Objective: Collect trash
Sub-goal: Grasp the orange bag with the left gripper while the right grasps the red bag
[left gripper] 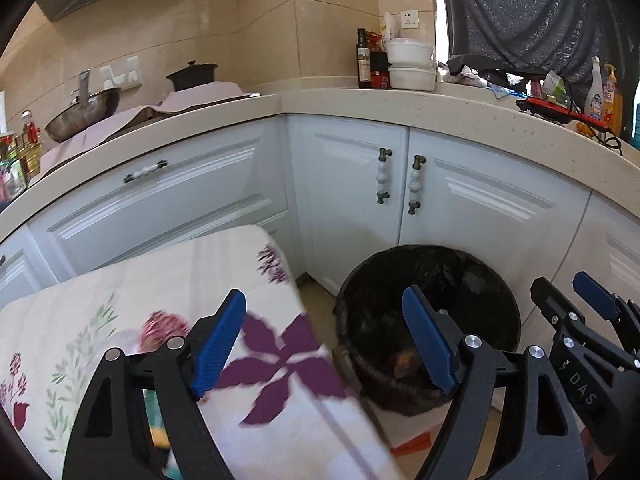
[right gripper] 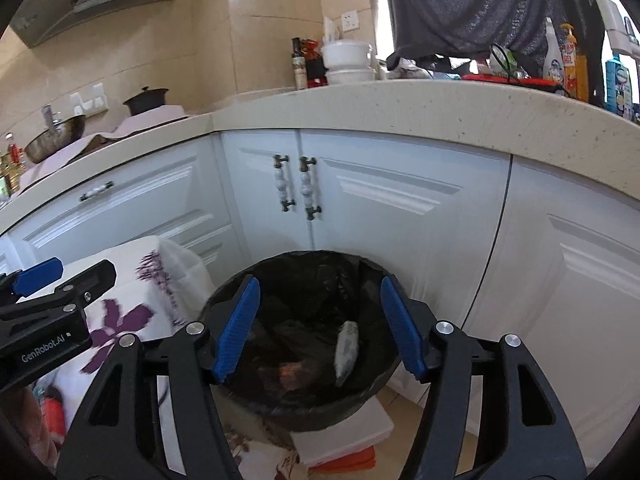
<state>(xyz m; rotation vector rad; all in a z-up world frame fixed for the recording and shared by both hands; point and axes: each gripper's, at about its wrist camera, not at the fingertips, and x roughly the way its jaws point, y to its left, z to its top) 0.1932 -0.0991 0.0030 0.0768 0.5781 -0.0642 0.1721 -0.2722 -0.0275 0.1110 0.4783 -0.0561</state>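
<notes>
The left claw (left gripper: 324, 344) is pointing downward at a slant, its 2 blue pads (left gripper: 218, 344) standing wide apart with nothing pinched between them. The right claw (right gripper: 320, 328) is tilting down alongside it, jaws also parted and gripping nothing, each claw showing at the edge of the other's view.

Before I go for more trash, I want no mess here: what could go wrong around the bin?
1. The right gripper hangs open close over the trash bin; its fingers could snag the black liner.
2. The bin stands tight beside the flowered cloth, so a swinging left gripper might drag the cloth.
</notes>
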